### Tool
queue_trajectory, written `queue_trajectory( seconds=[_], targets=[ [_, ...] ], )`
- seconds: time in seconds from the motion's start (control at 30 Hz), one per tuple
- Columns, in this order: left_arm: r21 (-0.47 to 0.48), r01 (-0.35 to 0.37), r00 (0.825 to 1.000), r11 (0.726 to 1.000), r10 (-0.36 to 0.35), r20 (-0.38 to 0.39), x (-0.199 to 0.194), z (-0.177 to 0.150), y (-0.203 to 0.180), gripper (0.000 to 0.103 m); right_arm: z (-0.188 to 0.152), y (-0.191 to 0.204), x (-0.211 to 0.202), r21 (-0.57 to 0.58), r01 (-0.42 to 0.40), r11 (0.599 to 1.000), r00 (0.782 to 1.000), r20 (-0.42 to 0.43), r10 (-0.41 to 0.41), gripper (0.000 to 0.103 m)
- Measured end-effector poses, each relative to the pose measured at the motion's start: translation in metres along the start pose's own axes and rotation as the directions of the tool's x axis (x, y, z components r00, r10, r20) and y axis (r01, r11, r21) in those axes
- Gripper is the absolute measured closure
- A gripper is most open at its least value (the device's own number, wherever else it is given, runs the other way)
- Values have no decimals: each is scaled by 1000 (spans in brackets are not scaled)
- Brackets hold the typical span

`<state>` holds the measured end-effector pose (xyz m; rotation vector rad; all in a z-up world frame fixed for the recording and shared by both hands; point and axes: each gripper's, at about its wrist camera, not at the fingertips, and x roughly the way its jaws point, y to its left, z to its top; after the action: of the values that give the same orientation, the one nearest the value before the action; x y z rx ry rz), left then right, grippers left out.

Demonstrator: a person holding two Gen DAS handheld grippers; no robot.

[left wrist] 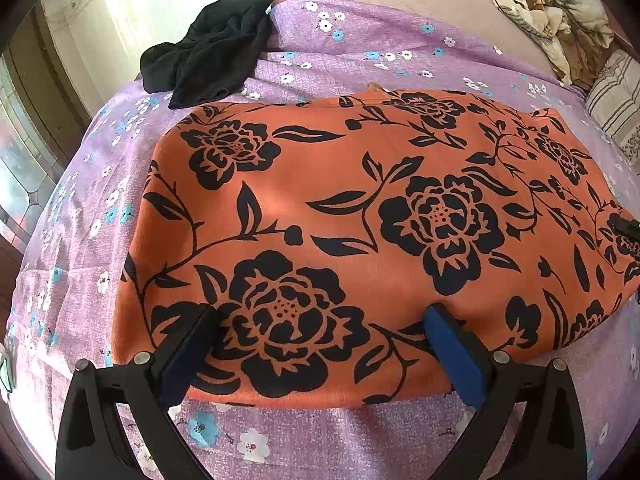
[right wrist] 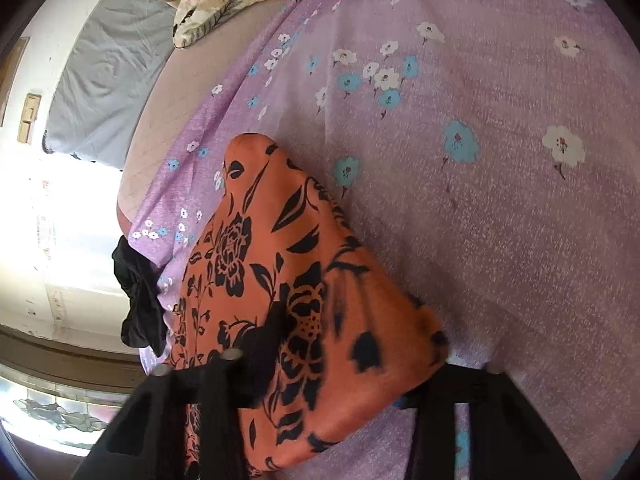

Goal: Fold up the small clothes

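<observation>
Lying flat on the purple flowered bedsheet (left wrist: 360,40), orange floral garment (left wrist: 360,208), left gripper (left wrist: 320,320) standing open over its near edge, right gripper (right wrist: 340,364) pinching a lifted corner, black cloth (left wrist: 212,48) lying nearby.

orange black-floral garment (left wrist: 360,208), lilac flowered bedsheet (left wrist: 360,52)

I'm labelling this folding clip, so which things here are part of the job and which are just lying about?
Part of the job:
orange floral garment
left gripper
right gripper
black garment, probably waiting its turn

Lying about:
purple floral bedsheet, the work surface
beige patterned blanket
grey sheet
</observation>
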<state>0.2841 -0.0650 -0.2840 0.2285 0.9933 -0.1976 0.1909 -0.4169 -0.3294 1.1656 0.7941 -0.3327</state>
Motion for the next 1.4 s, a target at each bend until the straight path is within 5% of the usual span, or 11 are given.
queue_trajectory(
  seconds=[0.37, 0.73, 0.87, 0.97, 1.1, 1.17, 1.27, 1.4],
  targets=[
    [2, -3, 1000, 1000, 3, 4, -1, 0, -1, 1, -2, 14, -8, -118, 39, 992, 999, 39, -34, 75],
    [15, 9, 1000, 1000, -9, -3, -8, 4, 2, 1, 5, -9, 3, 5, -13, 1000, 999, -52, 14, 67],
    [-31, -38, 998, 999, 39, 59, -22, 16, 27, 1, 13, -13, -2, 42, -29, 999, 996, -82, 32, 64],
    [-109, -98, 994, 989, 104, 45, -16, 21, 59, 1, 28, -11, -32, 10, 54, 998, 997, 62, -54, 64],
    [-207, -137, 987, 969, 117, -109, 18, 19, 87, 1, 43, 19, -63, -145, 157, 977, 953, 283, -112, 64],
    [-258, -112, 989, 960, 84, -118, 21, 19, 91, 1, 46, 47, -54, -281, 134, 950, 964, 261, -58, 64],
    [-215, -125, 989, 969, 104, -106, 21, 23, 85, 1, 47, 91, -19, -462, 138, 876, 978, 202, -48, 64],
    [-200, -133, 988, 971, 115, -102, 22, 27, 85, 1, 62, 116, 52, -461, 76, 884, 997, 4, -83, 65]
  ],
)
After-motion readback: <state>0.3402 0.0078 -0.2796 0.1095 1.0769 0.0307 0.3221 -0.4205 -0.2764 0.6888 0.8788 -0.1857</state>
